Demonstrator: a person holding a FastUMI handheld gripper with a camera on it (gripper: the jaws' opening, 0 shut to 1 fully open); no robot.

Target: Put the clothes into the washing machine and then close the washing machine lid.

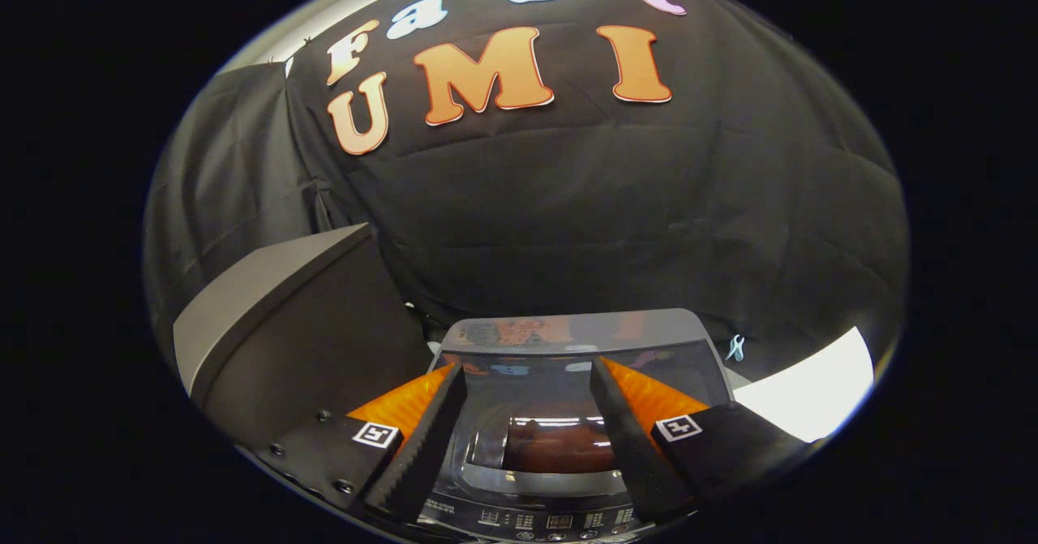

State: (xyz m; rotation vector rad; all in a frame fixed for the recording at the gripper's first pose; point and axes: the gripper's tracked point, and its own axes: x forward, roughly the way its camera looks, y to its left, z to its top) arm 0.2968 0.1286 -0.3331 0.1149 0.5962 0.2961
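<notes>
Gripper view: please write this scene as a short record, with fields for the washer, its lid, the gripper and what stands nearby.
washer: top-loader, below the fingers, control panel at its near edge
lid: glass lid, lying flat and closed, reflecting the wall
gripper: gripper open, fingers apart above the lid, holding nothing
nearby: grey box beside the washer, black cloth wall behind
clothes: cannot tell; a dark reddish shape shows through the lid
</notes>
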